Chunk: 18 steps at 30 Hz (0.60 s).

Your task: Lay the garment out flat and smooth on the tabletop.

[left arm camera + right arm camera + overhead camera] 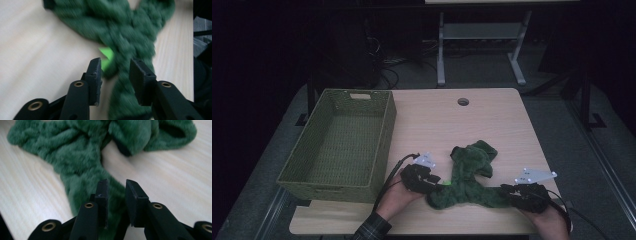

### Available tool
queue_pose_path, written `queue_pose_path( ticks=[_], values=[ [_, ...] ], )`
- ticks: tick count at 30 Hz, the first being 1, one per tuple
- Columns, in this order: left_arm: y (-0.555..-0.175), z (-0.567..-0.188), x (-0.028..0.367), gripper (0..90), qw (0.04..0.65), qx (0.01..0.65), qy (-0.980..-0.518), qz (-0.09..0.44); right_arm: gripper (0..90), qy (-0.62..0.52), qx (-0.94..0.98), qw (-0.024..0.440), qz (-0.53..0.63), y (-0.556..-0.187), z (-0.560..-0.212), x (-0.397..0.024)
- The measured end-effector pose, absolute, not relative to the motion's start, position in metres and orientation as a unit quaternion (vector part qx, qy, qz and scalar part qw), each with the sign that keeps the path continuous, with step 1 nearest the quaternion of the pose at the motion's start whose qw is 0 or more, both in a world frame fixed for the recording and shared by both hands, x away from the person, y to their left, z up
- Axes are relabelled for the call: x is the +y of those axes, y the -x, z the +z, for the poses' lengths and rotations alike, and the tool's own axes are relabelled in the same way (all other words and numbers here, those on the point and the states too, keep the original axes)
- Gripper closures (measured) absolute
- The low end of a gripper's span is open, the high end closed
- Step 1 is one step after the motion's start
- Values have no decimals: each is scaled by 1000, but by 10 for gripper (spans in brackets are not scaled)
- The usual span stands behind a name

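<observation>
Green and fuzzy, the soft knitted scarf (469, 177) lies crumpled on the pale wooden table (437, 120), near its front edge. It looks light and floppy. The left gripper (115, 72) and right gripper (116, 195) both stand spread over its ends, not pinching. Grab an end. The woven green basket (337, 145) waits nearby.

My thing here is a fuzzy dark green cloth (467, 175), crumpled and sprawled on the table just right of the green woven basket (339, 145), near that basket's front right corner. It lies flat in a rough Y, with one bunched arm reaching away from me and two limbs trailing sideways along the near edge. A bright green tag (106, 53) shows on its basket-side limb.
</observation>
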<state>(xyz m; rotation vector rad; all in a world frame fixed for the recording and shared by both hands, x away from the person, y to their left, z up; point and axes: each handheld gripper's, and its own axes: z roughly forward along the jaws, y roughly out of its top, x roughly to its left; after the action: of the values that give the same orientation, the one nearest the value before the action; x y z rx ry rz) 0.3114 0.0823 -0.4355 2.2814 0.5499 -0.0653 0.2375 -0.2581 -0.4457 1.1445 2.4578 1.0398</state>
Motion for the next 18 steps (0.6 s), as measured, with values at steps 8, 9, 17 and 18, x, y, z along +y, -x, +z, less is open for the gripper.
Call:
queue_pose_path(
  ticks=[8, 9, 17, 18],
  values=[
    [-342, -425, 72, 523, 407, 228, -884, -17, 677, -388, 836, 120, 370, -260, -444, -251],
    [-350, -423, 70, 512, 408, 231, -883, -13, 665, -390, 833, 117, 375, -265, -443, -249],
    [-381, -417, 60, 477, 421, 237, -875, -4, 601, -392, 834, 116, 371, -274, -443, -242],
    [-381, -417, 60, 474, 421, 237, -875, -4, 601, -392, 834, 116, 371, -274, -443, -242]
  ],
)
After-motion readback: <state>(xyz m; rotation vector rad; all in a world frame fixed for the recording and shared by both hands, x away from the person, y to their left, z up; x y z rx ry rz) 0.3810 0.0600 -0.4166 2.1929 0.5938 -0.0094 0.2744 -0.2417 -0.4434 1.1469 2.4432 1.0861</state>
